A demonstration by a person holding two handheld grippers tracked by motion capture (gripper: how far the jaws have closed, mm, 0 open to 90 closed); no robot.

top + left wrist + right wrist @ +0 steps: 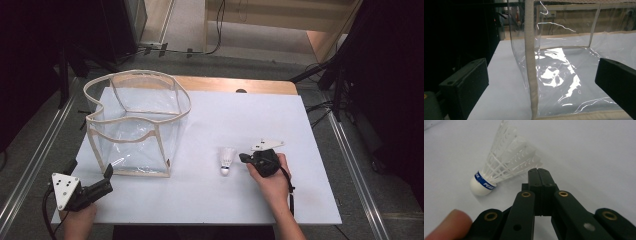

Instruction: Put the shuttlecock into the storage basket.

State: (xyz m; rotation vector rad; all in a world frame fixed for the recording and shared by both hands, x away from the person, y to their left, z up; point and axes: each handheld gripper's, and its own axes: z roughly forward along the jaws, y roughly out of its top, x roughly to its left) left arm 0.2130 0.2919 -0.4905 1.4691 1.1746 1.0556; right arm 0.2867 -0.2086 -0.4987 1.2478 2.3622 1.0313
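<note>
A white shuttlecock (226, 161) with a blue band lies on its side on the white table (250, 115), cork toward the front edge. My right gripper (243, 158) is just right of it, jaws pressed together with nothing between them. In the right gripper view the shut tips (539, 171) sit right beside the shuttlecock's (499, 167) skirt. A clear plastic bag (135, 120) with cream edging stands open at the table's left. My left gripper (90, 170) is open at the bag's front left corner. The corner seam (531, 70) rises between its spread jaws in the left gripper view.
A wooden board (235, 84) shows along the table's far edge. Dark stands and cables (325, 107) crowd the floor beyond the right and left sides. A fingertip (446, 225) shows at the lower left of the right gripper view.
</note>
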